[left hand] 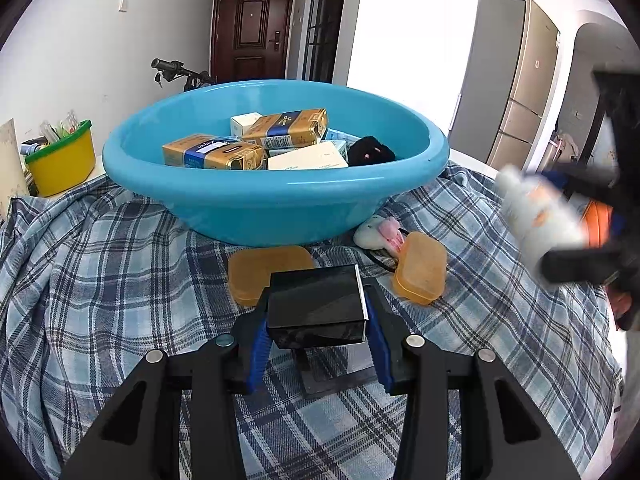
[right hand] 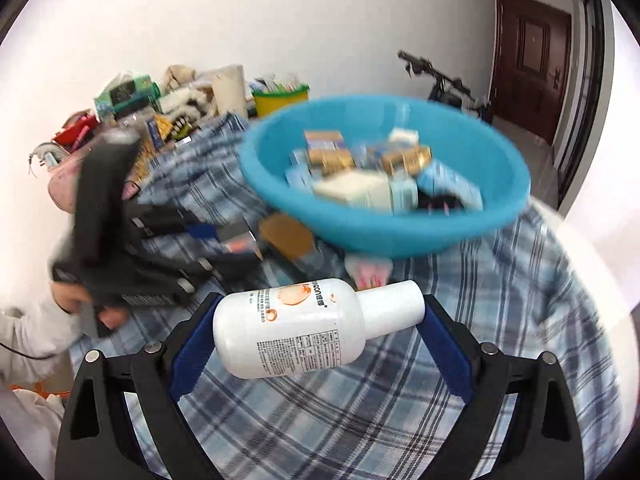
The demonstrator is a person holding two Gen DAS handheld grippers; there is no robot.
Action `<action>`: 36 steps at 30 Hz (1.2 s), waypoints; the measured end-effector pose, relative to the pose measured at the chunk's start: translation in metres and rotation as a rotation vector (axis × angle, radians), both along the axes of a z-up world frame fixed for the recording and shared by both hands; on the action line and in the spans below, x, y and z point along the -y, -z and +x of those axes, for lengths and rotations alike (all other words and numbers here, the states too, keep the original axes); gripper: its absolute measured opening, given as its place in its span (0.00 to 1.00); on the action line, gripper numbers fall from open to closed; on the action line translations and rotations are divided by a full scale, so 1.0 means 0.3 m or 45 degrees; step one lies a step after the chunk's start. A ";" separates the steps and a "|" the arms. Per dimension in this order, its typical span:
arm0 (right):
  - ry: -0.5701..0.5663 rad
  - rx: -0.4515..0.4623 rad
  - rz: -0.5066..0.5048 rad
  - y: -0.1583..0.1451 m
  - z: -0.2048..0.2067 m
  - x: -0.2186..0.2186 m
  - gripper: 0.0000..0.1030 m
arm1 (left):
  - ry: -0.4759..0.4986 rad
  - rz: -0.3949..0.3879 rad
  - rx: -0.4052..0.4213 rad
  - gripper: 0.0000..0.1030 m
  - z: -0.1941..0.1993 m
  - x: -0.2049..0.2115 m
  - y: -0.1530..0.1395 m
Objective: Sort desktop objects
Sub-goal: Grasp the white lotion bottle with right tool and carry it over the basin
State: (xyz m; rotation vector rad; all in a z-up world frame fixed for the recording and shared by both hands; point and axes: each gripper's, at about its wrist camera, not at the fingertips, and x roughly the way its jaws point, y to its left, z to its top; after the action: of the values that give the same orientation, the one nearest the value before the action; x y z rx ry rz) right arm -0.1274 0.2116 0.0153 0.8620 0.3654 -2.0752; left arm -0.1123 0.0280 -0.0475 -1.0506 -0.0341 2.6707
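Observation:
A blue basin point(left hand: 276, 200) stands on the plaid cloth, holding several boxes point(left hand: 288, 128) and a black item point(left hand: 370, 151). My left gripper point(left hand: 316, 312) is shut on a black box point(left hand: 316, 304), held just above the cloth in front of the basin. My right gripper point(right hand: 320, 320) is shut on a white bottle point(right hand: 296, 332) lying crosswise between its fingers, above the cloth; the basin point(right hand: 384, 224) is ahead of it. The bottle also shows blurred at the right of the left wrist view point(left hand: 540, 216).
An orange soap case point(left hand: 422, 268) and its flat lid point(left hand: 268, 268) lie in front of the basin, beside a white-and-pink plush point(left hand: 378, 232). A yellow tub point(left hand: 60, 164) stands at the far left. Clutter point(right hand: 132, 104) piles along the wall.

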 end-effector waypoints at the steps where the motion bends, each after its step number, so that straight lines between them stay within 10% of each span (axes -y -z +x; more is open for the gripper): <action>1: -0.002 -0.015 -0.005 -0.036 0.007 0.010 0.91 | -0.003 0.000 0.000 0.44 -0.002 0.000 0.001; 20: 0.141 -0.242 -0.165 -0.438 -0.130 0.241 0.91 | -0.014 0.025 -0.006 0.43 -0.002 0.011 -0.005; 36: 0.253 -0.080 -0.158 -0.256 -0.360 0.241 0.91 | -0.030 0.038 -0.029 0.43 0.007 0.022 -0.016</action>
State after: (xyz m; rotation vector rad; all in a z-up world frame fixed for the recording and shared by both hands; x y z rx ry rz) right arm -0.2355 0.1392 0.0920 0.7860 0.1877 -2.2859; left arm -0.1102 0.0215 -0.0429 -1.0172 -0.0818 2.6944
